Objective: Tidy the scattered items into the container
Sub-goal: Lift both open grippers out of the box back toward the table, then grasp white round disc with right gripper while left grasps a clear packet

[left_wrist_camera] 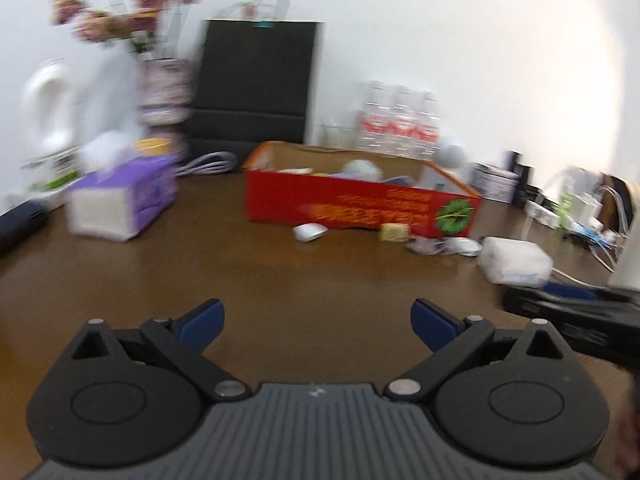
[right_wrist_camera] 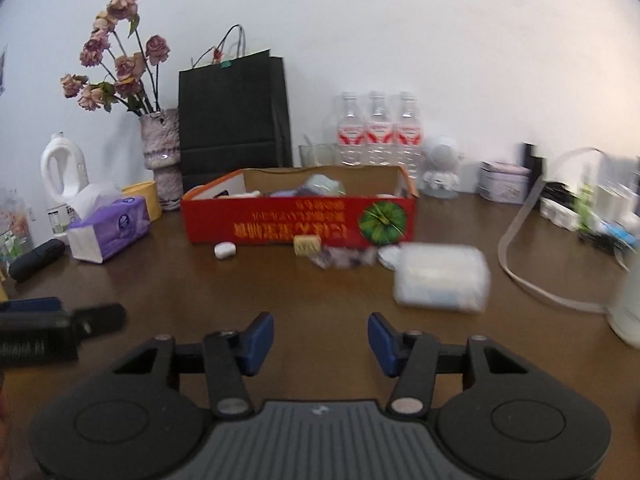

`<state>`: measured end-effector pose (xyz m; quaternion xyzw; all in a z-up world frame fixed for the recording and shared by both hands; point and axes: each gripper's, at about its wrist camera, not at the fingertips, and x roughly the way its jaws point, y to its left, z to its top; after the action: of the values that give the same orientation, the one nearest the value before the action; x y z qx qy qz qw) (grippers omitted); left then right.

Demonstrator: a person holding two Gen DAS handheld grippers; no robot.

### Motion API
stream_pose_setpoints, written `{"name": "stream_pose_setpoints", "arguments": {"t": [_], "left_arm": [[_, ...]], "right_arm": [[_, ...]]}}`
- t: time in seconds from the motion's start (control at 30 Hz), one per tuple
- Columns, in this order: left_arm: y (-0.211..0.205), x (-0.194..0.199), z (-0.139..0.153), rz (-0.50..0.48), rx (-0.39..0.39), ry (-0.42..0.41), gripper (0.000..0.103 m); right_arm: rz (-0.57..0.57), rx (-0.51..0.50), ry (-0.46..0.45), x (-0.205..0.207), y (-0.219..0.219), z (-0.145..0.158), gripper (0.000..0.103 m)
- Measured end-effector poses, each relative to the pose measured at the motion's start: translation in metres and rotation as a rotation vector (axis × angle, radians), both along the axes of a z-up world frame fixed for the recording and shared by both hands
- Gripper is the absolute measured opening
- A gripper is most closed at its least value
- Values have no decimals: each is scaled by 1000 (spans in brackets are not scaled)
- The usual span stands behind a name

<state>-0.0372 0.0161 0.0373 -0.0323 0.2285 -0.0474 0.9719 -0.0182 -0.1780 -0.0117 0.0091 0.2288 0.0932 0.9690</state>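
A red cardboard box (left_wrist_camera: 360,208) (right_wrist_camera: 296,218) stands on the brown table and holds several items. In front of it lie a small white case (left_wrist_camera: 309,232) (right_wrist_camera: 225,249), a small tan cube (left_wrist_camera: 394,233) (right_wrist_camera: 307,245), a crumpled clear wrapper (left_wrist_camera: 426,245) (right_wrist_camera: 346,258), a round silver piece (left_wrist_camera: 464,246) (right_wrist_camera: 387,257) and a white soft pack (left_wrist_camera: 516,260) (right_wrist_camera: 440,278). My left gripper (left_wrist_camera: 318,322) is open and empty, well short of them. My right gripper (right_wrist_camera: 321,338) is open and empty, just short of the white pack.
A purple tissue box (left_wrist_camera: 120,200) (right_wrist_camera: 110,228), white jug (right_wrist_camera: 64,176), flower vase (right_wrist_camera: 160,156), black paper bag (right_wrist_camera: 234,116), water bottles (right_wrist_camera: 378,132) and small boxes with cables (right_wrist_camera: 560,200) line the back and sides. A dark case (right_wrist_camera: 36,259) lies at left.
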Motion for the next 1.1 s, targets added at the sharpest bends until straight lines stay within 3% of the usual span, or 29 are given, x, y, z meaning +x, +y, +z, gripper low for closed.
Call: {"name": "stream_pose_setpoints", "arguments": {"t": [0.1, 0.27, 0.37, 0.47, 0.53, 0.67, 0.8, 0.97, 1.1], "left_arm": [[-20, 41, 1, -54, 71, -5, 91], [-48, 105, 0, -191, 33, 46, 77], [-67, 141, -10, -238, 32, 105, 65], [-89, 166, -19, -277, 83, 122, 58], [-100, 179, -24, -282, 116, 134, 52], [-108, 200, -33, -284, 94, 168, 43], [-105, 211, -35, -284, 65, 174, 31], [-104, 212, -35, -305, 56, 177, 18], [-108, 211, -34, -324, 76, 173, 21]], "right_arm": [[6, -26, 53, 52, 4, -5, 41], [-77, -65, 83, 97, -10, -1, 36], [-123, -85, 90, 112, -24, 3, 38], [-127, -80, 64, 120, -38, 10, 43], [-97, -133, 66, 134, -37, 9, 44], [-87, -216, 131, 170, -36, 1, 44], [-25, -219, 205, 192, -41, -7, 42], [12, -155, 230, 199, -43, -14, 42], [-1, -131, 213, 197, -41, -18, 38]]}}
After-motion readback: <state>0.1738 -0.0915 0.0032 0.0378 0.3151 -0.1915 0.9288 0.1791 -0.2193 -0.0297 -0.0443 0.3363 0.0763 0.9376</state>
